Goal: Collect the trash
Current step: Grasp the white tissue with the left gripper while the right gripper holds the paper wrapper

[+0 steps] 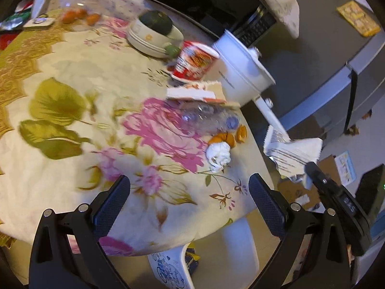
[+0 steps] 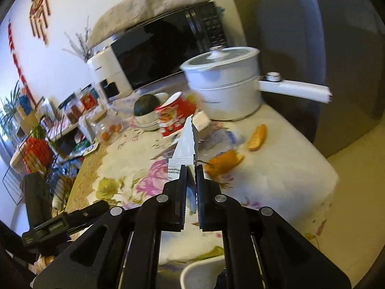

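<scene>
My left gripper [image 1: 190, 187] is open and empty over the near edge of the floral tablecloth [image 1: 72, 110]. Ahead of it lie a crumpled white tissue [image 1: 219, 156], orange peels [image 1: 228, 138], a clear plastic bottle [image 1: 209, 118], torn cardboard packaging [image 1: 195, 94] and a red instant-noodle cup [image 1: 195, 62]. My right gripper [image 2: 191, 167] is shut on a silver-white foil wrapper [image 2: 186, 144], held above the table's edge. That wrapper also shows in the left wrist view [image 1: 291, 151], off the table's right side. Orange peels [image 2: 226, 160] and the noodle cup [image 2: 174, 115] lie beyond it.
A white electric pot [image 2: 223, 89] with a long handle stands at the table's far right, before a black microwave [image 2: 163, 50]. A bowl holding a dark green squash [image 1: 154, 31] and a glass jar [image 1: 79, 2] stand further back. A white bin [image 1: 173, 267] sits under the table's near edge.
</scene>
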{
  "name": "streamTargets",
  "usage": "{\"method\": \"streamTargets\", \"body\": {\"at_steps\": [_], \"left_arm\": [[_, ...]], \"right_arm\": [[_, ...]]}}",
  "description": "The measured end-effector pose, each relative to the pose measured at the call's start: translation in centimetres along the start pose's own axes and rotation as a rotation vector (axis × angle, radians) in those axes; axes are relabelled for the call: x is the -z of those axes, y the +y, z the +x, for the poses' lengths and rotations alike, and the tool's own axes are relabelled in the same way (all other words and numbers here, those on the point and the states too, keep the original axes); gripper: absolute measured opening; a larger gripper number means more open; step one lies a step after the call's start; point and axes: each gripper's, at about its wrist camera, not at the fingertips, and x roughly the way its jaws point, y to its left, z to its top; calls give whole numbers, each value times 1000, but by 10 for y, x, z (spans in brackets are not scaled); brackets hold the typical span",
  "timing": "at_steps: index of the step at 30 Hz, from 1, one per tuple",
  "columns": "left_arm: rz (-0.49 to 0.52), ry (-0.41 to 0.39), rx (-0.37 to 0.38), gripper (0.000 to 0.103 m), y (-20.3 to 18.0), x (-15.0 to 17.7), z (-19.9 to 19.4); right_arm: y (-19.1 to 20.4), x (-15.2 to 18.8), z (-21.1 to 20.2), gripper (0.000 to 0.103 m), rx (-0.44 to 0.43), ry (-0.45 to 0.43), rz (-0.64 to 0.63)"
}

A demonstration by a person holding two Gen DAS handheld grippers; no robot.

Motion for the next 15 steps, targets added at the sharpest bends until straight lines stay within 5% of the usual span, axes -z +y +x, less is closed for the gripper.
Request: {"method": "streamTargets", "body": {"at_steps": [15], "left_arm": [[343,26,-177,96,-87,0,113]], "right_arm": [[-63,4,-28,7,41,-81,88]]}}
